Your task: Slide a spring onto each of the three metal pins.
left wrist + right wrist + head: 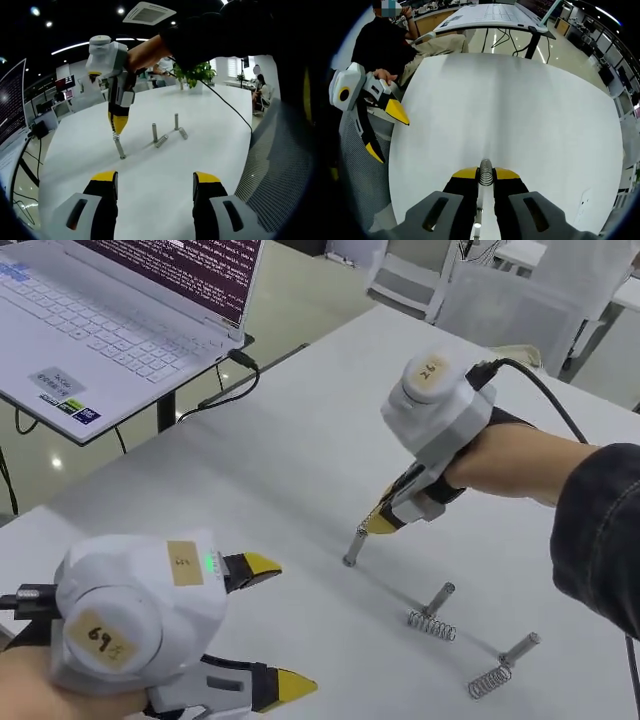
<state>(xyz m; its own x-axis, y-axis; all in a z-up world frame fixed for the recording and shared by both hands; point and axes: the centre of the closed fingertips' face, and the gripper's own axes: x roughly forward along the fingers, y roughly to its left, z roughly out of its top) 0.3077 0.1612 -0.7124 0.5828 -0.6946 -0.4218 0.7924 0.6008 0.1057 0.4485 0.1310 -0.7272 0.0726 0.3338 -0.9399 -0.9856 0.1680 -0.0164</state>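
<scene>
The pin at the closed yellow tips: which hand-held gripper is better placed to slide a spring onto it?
Right. The right hand-held gripper is shut on a spring just at the top of that pin. The left hand-held gripper is open, holds nothing and is away from it.

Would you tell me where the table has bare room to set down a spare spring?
Bare table lies between the laptop and the right gripper, and ahead of the left gripper. Crowded around the pins and loose springs.
</scene>
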